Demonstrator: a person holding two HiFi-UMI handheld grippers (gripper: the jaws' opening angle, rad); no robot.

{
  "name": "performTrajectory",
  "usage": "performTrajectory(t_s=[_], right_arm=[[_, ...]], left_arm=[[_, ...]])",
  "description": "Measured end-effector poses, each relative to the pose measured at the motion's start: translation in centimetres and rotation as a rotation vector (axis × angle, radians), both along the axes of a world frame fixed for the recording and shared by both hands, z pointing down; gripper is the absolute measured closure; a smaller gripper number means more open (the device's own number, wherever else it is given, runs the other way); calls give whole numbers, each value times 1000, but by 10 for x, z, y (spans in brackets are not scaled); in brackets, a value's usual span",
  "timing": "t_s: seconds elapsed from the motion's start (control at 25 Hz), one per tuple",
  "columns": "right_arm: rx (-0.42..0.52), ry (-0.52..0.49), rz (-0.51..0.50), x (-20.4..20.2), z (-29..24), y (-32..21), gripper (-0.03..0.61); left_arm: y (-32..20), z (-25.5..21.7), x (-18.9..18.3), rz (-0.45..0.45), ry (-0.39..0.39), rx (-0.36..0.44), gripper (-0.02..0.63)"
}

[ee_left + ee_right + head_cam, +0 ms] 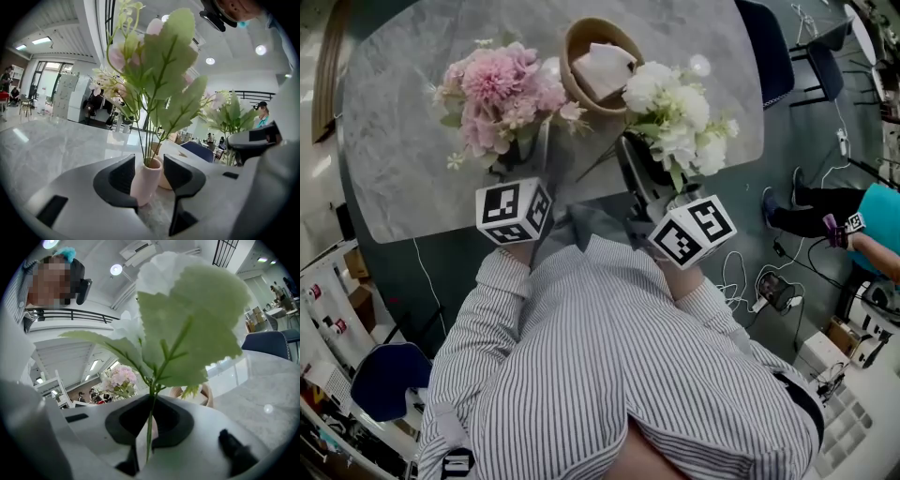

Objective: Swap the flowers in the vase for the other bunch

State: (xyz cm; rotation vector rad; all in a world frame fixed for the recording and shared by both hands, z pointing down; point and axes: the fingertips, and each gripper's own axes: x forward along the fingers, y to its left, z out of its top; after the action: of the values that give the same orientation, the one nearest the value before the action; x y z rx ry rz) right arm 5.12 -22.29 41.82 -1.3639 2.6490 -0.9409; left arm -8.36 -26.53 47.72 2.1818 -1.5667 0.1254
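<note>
A small pink vase stands on the marble table with the stems of the pink bunch in it. My left gripper is open around the vase, one jaw on each side, with narrow gaps showing. The white bunch is held off the table to the right. My right gripper is shut on its thin green stem, and the leaves and white blooms fill the view above the jaws. The pink bunch shows in the distance beyond it.
A wooden bowl holding white paper sits at the back between the two bunches. Dark blue chairs stand past the table's right edge. A person in teal and cables are on the floor at the right.
</note>
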Motion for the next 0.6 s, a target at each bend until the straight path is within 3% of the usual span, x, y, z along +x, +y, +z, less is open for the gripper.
performTrajectory(t_s=[0.6], right_arm=[[-21, -2, -5, 0, 7, 2, 555]], left_arm=[[-13, -4, 3, 6, -36, 10, 437]])
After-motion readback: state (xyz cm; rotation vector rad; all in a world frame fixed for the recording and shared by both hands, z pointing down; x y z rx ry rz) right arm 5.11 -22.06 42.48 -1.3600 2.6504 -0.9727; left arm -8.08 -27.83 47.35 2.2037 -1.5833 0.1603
